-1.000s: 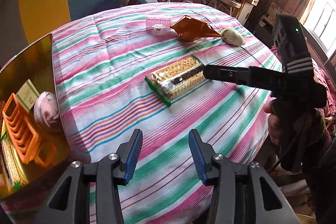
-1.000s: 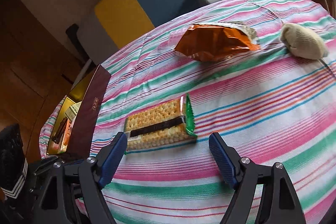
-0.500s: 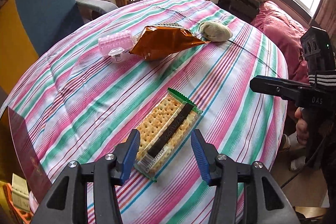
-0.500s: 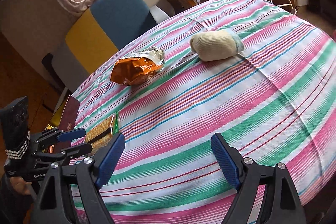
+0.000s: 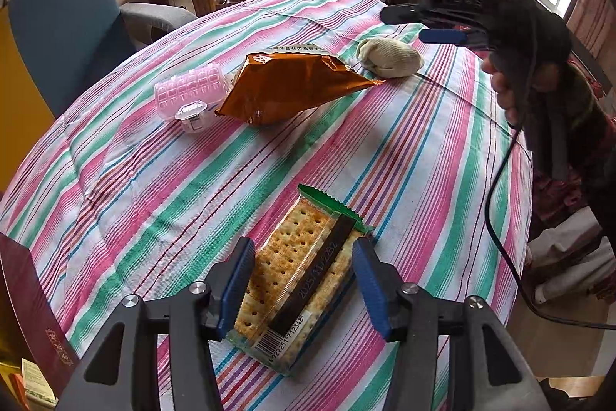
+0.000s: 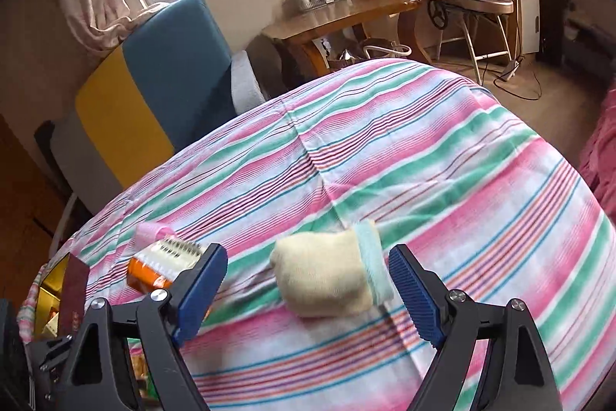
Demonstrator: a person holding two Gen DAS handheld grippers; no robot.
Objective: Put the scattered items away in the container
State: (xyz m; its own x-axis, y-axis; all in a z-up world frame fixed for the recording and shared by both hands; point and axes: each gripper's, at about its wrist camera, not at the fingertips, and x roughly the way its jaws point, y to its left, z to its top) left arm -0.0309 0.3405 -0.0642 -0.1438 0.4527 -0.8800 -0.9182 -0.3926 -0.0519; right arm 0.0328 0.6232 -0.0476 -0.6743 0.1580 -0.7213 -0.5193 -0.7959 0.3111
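The round desk (image 5: 127,180) wears a soft cloth striped in pink, green and white, creased across its middle. Taking the clear-wrapped rectangular pack of crackers (image 5: 296,280) as the landmark: it lies flat on the cloth, a dark printed band running down its length and a green serrated seal at its far end. The left gripper (image 5: 304,286) has its ribbed blue fingers (image 5: 238,280) spread wide to either side of the pack's near half, not yet closed on it; whether they touch the wrapper cannot be told.

Beyond the crackers lies a crinkled, glossy orange foil snack bag (image 5: 292,83). Just left of the bag's near corner sits a translucent pink plastic box with a bumpy lid (image 5: 190,91). Farther beyond the crackers, past the bag's pointed tip, rests a rolled cream knitted sock (image 5: 389,58) with a pale green cuff. The right gripper (image 6: 308,295) hangs wide open with this sock between its fingers, holding nothing.

Left of the crackers, at the desk's edge, stands the dark maroon box (image 5: 34,314), the container, with small items inside. Nothing lies between either gripper and its item.
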